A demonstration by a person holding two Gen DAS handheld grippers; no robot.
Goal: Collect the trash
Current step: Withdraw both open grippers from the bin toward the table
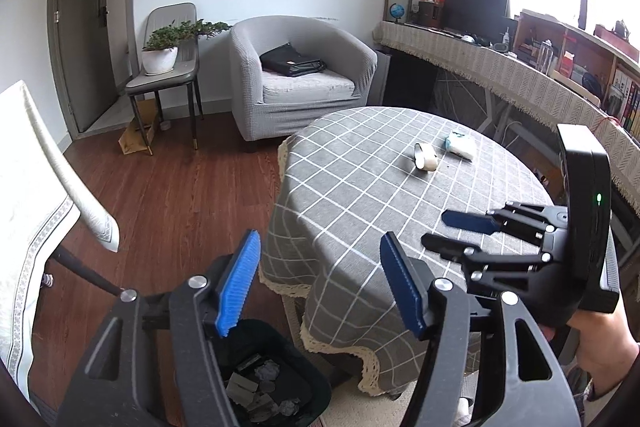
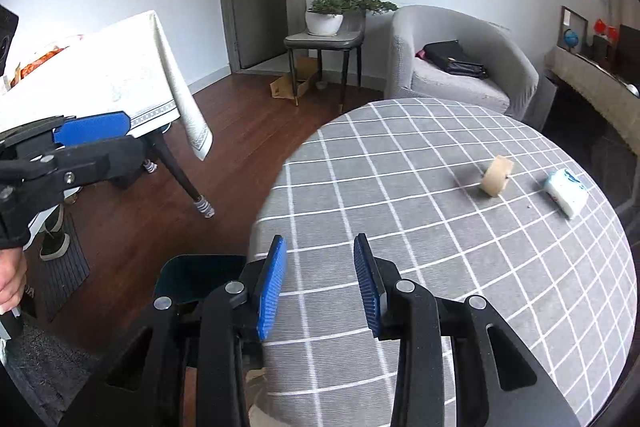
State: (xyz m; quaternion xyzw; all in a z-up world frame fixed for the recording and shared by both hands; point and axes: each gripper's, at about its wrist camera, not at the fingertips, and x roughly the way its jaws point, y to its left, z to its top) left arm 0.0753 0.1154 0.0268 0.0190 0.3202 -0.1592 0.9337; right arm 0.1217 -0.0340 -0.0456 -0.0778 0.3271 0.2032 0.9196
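My left tool (image 1: 320,279) hangs apart and empty above the bin (image 1: 280,383) beside the desk (image 2: 440,227); my right tool (image 2: 320,287), apart, holds nothing. Tape roll (image 2: 497,175) and tissue pack (image 2: 566,191) lie near the desk's far edge.

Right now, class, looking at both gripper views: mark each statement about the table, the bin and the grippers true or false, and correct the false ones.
1. A roll of tape lies on the checked tablecloth. True.
2. The left gripper grips a tissue pack. False: its jaws stand apart with nothing between them; the tissue pack lies on the cloth beside the tape.
3. The dark bin on the floor is empty. False: crumpled dark scraps lie in it.
4. The right gripper holds nothing. True.
5. A black bag lies on the grey armchair. True.
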